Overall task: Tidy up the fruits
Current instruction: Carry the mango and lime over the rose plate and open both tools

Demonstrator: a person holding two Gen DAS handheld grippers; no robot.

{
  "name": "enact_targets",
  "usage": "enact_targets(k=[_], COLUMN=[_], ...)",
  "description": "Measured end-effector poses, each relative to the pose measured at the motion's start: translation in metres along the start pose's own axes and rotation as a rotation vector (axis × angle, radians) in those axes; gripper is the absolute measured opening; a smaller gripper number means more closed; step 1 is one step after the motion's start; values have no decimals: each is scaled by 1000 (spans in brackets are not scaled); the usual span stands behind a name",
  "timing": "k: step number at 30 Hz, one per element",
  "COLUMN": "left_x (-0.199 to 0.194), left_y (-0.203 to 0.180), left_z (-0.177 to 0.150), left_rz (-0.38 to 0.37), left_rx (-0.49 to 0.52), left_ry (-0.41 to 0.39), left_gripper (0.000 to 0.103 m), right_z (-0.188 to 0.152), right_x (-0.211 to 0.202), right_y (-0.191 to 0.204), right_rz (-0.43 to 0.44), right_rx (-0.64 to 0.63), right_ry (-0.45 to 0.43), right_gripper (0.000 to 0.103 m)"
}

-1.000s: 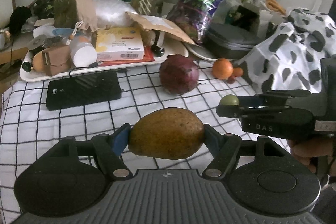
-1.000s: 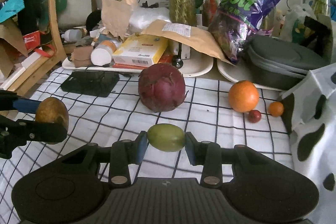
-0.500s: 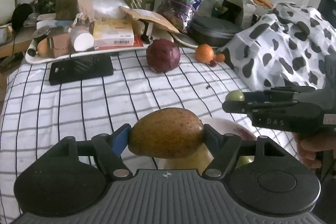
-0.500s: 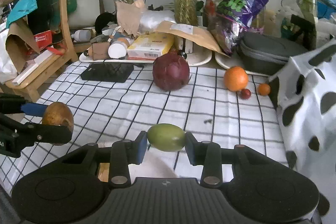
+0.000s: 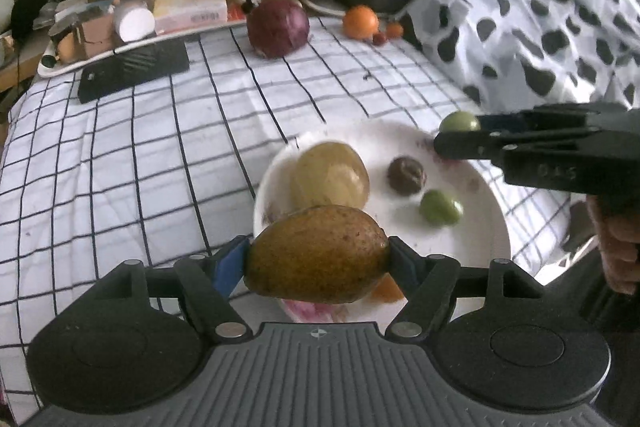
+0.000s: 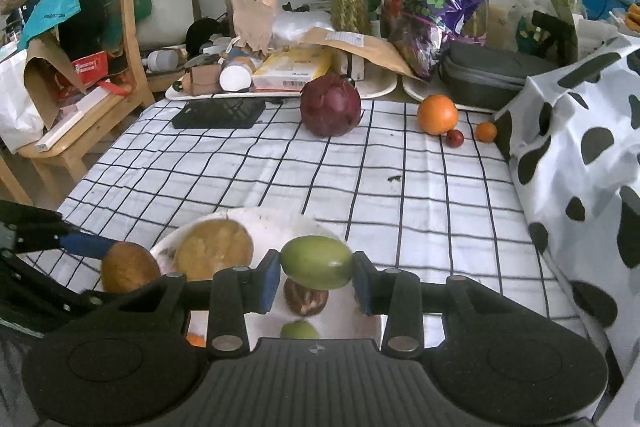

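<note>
Both grippers hung over the white plate (image 5: pixel 486 227) near the front edge of the checked tablecloth (image 5: pixel 120 155), each with a fruit clamped between its pads, so the coming move looked to turn on a short drop rather than any reach. The left gripper (image 5: pixel 318 255) held a brown-yellow mango (image 5: pixel 318 253) by its two ends, long axis lying crosswise between the fingers, and it sat above the plate's near-left part, just in front of a larger yellow mango (image 5: pixel 330 177) already lying there. The right gripper (image 6: pixel 316 269) pinched a small green fruit (image 6: pixel 317 261), also end to end and crosswise, over the plate's far-right side as the left wrist view showed it; directly beneath it lay a dark brown round fruit (image 6: pixel 306 299) and another green fruit (image 6: pixel 299 330). Neither held fruit touched the plate or its contents, as far as could be told. The free space seemed to be toward the plate's right rim, nearer the right gripper. A red cabbage (image 6: pixel 331 105), an orange (image 6: pixel 437 114) and two small fruits beside it stayed well apart at the far end of the cloth.
</note>
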State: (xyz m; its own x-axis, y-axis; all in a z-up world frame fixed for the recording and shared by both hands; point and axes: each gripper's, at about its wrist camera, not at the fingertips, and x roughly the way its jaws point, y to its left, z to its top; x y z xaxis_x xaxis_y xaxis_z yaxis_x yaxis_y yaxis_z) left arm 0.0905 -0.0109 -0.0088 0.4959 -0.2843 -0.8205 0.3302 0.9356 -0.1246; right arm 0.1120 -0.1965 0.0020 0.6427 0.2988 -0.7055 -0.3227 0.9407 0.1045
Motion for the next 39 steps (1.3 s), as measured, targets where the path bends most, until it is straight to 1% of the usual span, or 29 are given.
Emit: enact_targets(k=[2, 5, 7, 10, 13, 19, 27, 33, 35, 36, 37, 39], left_x=[4, 7, 8, 2, -9, -18, -30, -37, -37, -38, -38, -40], left_y=[-4, -9, -10, -9, -11, -15, -20, -21, -20, -20, -20, -19], left_z=[-2, -2, -2, -2, -4, -15, -32, -40, -41, -41, -42, -43], left_rz=[18, 48, 55, 19, -4, 23, 42, 33, 34, 35, 37, 43], left_rx=[13, 45, 48, 24, 5, -6, -13, -33, -40, -43, -46, -55], left_ry=[10, 5, -5, -39, -82, -60, -36, -40, -39, -40, -40, -40], left_gripper=[73, 74, 75, 76, 81, 82, 82, 82, 82, 82, 82, 82], right_z=[-4, -10, -14, -19, -24, -34, -46, -53, -53, -53, -53, -53], right_x=[-3, -8, -11, -15, -21, -28, -29, -27, -26, -27, -28, -32], right_y=[1, 3, 4, 4, 4, 5, 17, 29, 33, 35, 36, 38], right_rz=[1, 0, 0, 3, 6, 13, 29, 47, 54, 53, 48, 32], right_rx=[2, 0, 0, 8, 17, 28, 10, -30, -47, -58, -70, -84], right_ry=[1, 9, 12, 13, 13, 32, 83, 117, 121, 117, 109, 92], right_gripper=[40, 40, 40, 40, 40, 40, 40, 41, 55, 70, 79, 86])
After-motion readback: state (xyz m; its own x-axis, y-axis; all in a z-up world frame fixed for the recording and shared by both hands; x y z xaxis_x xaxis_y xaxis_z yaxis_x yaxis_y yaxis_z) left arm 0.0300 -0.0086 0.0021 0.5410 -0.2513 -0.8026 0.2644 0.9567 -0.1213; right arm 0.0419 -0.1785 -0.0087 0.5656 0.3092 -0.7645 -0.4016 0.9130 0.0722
